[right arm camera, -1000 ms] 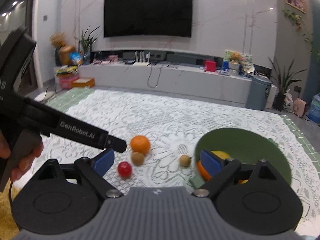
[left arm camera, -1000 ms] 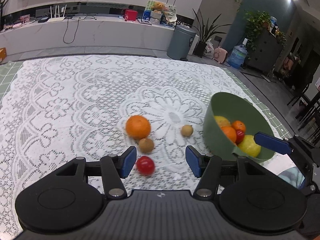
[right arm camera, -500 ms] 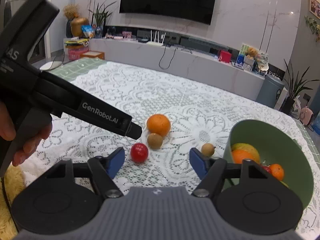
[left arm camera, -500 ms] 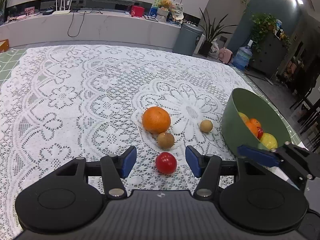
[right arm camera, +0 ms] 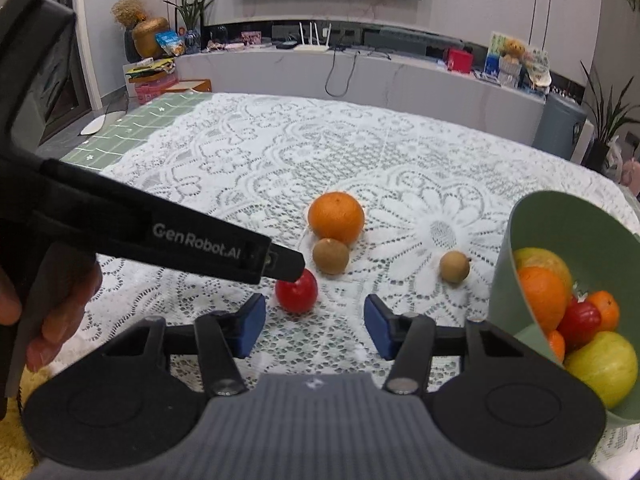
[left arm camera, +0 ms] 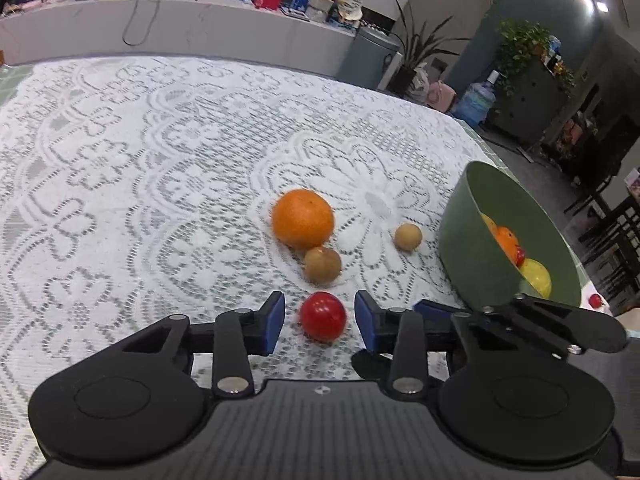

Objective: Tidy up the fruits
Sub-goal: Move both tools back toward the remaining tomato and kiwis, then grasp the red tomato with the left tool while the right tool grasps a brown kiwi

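Observation:
A red tomato [left arm camera: 323,316] lies on the lace cloth between the blue pads of my left gripper [left arm camera: 320,318]. Its jaws are closing, with a small gap still on each side. Just beyond lie a brown kiwi [left arm camera: 322,265], a large orange [left arm camera: 303,218] and a small tan fruit [left arm camera: 408,237]. A green bowl [left arm camera: 472,248] at the right holds oranges, red fruits and a yellow-green apple. My right gripper [right arm camera: 315,326] hovers near the tomato [right arm camera: 296,290], jaws closing over bare cloth. The left gripper's finger [right arm camera: 280,262] crosses its view.
A person's hand [right arm camera: 52,312] holds the left gripper's handle. A small red fruit [left arm camera: 595,300] lies outside the bowl by the table's right edge. Beyond the far edge stand a grey bin [left arm camera: 370,58], plants and a long low bench.
The left gripper sank onto the tomato and its jaws narrowed around it. The right gripper came lower and closer to the loose fruits, its jaws narrowing, and the bowl slid to its right.

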Tool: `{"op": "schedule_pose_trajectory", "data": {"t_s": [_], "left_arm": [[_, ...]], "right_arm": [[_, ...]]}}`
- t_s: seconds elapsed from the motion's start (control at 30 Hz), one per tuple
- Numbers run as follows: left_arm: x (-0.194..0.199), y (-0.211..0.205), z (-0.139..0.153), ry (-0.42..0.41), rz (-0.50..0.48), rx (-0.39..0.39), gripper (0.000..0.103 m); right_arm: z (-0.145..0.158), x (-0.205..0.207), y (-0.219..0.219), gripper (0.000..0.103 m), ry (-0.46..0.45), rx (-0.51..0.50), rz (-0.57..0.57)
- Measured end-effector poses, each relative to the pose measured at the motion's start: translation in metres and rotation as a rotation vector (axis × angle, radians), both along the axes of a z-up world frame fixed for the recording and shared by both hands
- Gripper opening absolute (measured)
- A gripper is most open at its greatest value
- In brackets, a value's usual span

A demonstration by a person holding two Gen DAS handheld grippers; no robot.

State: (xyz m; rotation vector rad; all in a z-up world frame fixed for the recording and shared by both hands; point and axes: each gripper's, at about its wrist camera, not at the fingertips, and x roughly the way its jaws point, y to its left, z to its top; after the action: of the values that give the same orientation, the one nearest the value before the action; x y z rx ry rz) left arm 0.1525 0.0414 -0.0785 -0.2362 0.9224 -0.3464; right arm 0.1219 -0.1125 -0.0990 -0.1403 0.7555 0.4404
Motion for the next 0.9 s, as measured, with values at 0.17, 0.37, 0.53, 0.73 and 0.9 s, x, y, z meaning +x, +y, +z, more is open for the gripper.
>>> {"op": "schedule_pose_trajectory", "data": {"t_s": [0.17,0.37,0.53,0.73,0.9], "left_arm": [[0.003,-0.011,-0.008,0.024,-0.036,0.028,0.043],[0.006,-0.018,-0.015,0.035,-0.044,0.081,0.037],[0.007,-0.018,-0.017,0.032,-0.035,0.093,0.033],[0.006,-0.005,-0.007,-0.002,0.045,0.077,0.033],[0.009,0.013,-0.002,-0.011,0.14,0.056,0.033]], "right_arm": [[-0.006,0.007,-0.003,0.045,0.053,-0.008,-0.035],[-0.009,0.007,-0.001,0.045,0.062,-0.028,-0.031],[-0.01,0.008,-0.002,0.045,0.071,-0.031,-0.035],[-0.008,0.008,-0.005,0.045,0.053,-0.008,-0.045],[-0.004,0.015,-0.003,0.045,0.03,0.027,-0.056]]}}
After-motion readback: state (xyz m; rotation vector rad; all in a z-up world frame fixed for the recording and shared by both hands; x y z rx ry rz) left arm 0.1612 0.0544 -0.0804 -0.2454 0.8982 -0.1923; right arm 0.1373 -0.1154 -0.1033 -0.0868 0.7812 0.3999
